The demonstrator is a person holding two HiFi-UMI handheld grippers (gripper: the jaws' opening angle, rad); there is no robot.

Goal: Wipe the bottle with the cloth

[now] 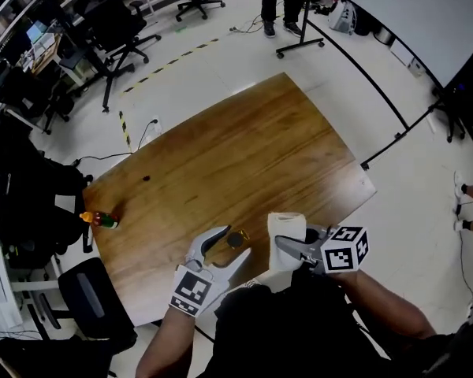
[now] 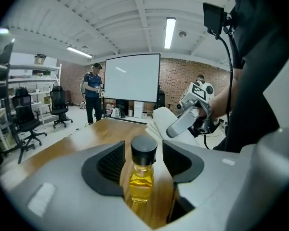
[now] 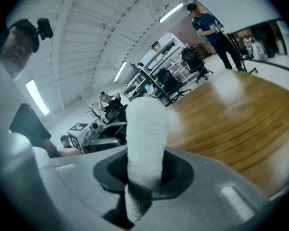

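Wooden table (image 1: 244, 148): mostly bare, and both tools work at its near edge, close to the person's body.

Right gripper (image 1: 284, 246): jaws clamped on the white cloth (image 3: 145, 129). The fold stands up out of the grip, likely so that a free pad of fabric can meet the glass.

Left gripper (image 1: 233, 244): jaws apart. The bottle (image 2: 142, 179) stands upright on the table between them, with a gap on each side, so nothing presses on it. Judgement: it is bracketed, not gripped, and wiping would tip it unless the jaws close first.

Cloth sits just right of the bottle; not touching, as far as I can tell.

Hard to make out:
- bottle base, cut off by the gripper body
- cloth's lower end, hidden inside the clamp
- small orange-capped object (image 1: 100, 220) at the table's far-left edge, too small to identify
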